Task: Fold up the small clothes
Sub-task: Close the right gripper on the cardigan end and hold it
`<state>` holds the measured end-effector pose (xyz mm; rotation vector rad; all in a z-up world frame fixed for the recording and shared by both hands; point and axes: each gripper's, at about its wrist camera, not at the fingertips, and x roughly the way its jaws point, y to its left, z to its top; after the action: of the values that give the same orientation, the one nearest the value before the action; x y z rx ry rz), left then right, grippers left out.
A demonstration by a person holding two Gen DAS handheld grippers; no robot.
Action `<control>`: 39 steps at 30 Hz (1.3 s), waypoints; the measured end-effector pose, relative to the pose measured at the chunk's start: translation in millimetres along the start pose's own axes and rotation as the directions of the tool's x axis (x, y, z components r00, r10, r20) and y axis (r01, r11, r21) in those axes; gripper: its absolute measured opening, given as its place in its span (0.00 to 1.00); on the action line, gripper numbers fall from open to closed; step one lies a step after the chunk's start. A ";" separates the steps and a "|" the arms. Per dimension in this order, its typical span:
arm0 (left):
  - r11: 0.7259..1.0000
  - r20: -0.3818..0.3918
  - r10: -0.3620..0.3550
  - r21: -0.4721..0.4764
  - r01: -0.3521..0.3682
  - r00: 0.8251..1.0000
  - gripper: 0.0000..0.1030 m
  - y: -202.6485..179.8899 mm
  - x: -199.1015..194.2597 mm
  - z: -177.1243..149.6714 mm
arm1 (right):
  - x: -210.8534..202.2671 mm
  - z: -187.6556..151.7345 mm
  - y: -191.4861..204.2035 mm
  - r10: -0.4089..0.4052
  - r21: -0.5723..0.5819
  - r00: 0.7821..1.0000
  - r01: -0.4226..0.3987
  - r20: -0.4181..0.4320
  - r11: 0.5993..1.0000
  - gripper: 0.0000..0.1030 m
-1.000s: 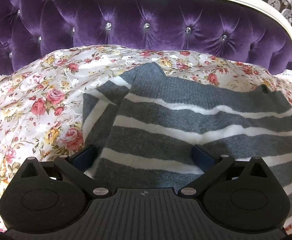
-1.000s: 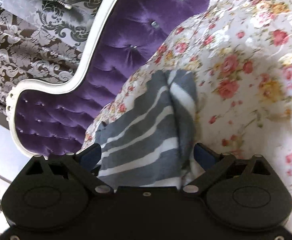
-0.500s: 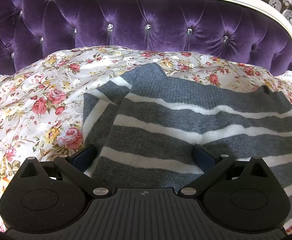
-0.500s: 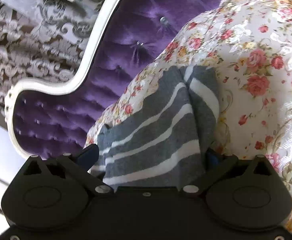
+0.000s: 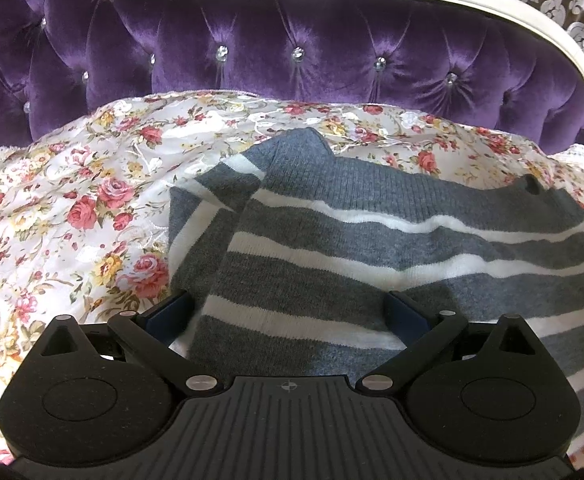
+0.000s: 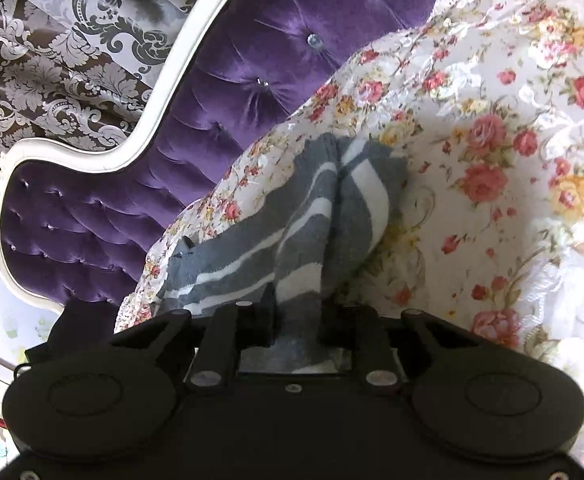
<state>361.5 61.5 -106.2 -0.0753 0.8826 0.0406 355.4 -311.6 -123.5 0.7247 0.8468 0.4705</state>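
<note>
A small grey knit garment with white stripes lies partly folded on a floral bedspread. My left gripper is open, its blue-padded fingers spread over the garment's near edge, not pinching it. In the right wrist view the same garment runs away from me. My right gripper is shut on the garment's near edge, and the cloth bunches between the fingers.
A purple tufted headboard with a white frame rises behind the bedspread; it also shows in the right wrist view. Patterned damask wallpaper is beyond it. Floral bedspread extends to the right of the garment.
My right gripper closed from wide open onto the garment's near edge. My left gripper stayed open and barely moved.
</note>
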 end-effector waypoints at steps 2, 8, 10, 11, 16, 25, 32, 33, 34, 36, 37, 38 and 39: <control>1.000 -0.010 0.005 0.001 -0.005 1.000 0.97 -3.4 -6.6 4.0 | -3.7 1.0 -1.1 -0.010 0.004 1.000 0.010 0.001 1.000 0.25; 0.997 0.045 -0.047 0.058 0.045 0.998 0.97 -27.7 -34.4 3.2 | -7.9 3.4 -8.6 -0.020 0.024 1.000 0.021 -0.013 0.999 0.22; 0.994 0.055 -0.074 0.080 0.070 0.996 0.97 -38.1 -39.9 2.7 | -6.8 2.6 -7.1 -0.030 0.013 0.999 0.030 -0.018 0.999 0.22; 0.992 0.053 -0.094 0.090 0.089 0.994 0.97 -43.9 -40.7 2.5 | -6.1 2.2 -6.1 -0.035 0.007 0.999 0.035 -0.020 0.999 0.22; 0.983 0.025 -0.121 0.141 0.116 0.992 0.97 -70.2 -28.5 -3.7 | -5.3 1.9 -5.6 -0.039 -0.005 0.999 0.039 -0.025 0.999 0.22; 0.982 0.014 -0.079 0.172 0.075 0.997 0.99 -74.2 -6.7 -13.3 | -2.2 3.4 -5.3 -0.042 -0.011 0.999 0.042 -0.027 0.999 0.23; 0.987 0.023 -0.103 0.124 0.099 0.994 0.98 -65.7 -13.7 -6.9 | -2.5 2.0 -3.5 -0.039 -0.031 0.999 0.038 -0.018 0.999 0.23; 0.988 0.031 -0.099 0.118 0.095 0.995 0.98 -64.4 -13.4 -4.5 | -1.6 1.7 -3.0 -0.043 -0.034 0.999 0.042 -0.018 0.999 0.24; 0.990 0.034 -0.090 0.113 0.086 0.995 0.98 -63.2 -11.8 -2.0 | -0.7 1.6 -2.8 -0.046 -0.037 0.999 0.045 -0.019 0.998 0.25; 0.994 0.031 -0.060 0.095 0.057 0.998 0.98 -62.8 -5.9 3.8 | 0.9 1.1 -3.7 -0.048 -0.034 0.999 0.047 -0.022 0.998 0.28; 0.995 0.022 -0.052 0.087 0.050 0.998 0.98 -63.4 -2.0 6.2 | 1.8 1.2 -4.7 -0.045 -0.032 0.999 0.044 -0.026 0.998 0.29; 0.995 0.012 -0.046 0.084 0.045 0.999 0.98 -64.5 1.8 7.9 | 2.4 1.2 -5.6 -0.044 -0.028 0.999 0.044 -0.030 0.999 0.30; 0.995 0.005 -0.037 0.090 0.036 0.999 0.98 -66.7 5.0 8.6 | 2.4 1.5 -7.0 -0.043 -0.022 0.999 0.042 -0.033 0.999 0.30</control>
<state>375.7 -4.3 -101.3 -0.0071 0.8751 -0.0331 358.7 -315.4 -129.2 0.6790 0.8860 0.4541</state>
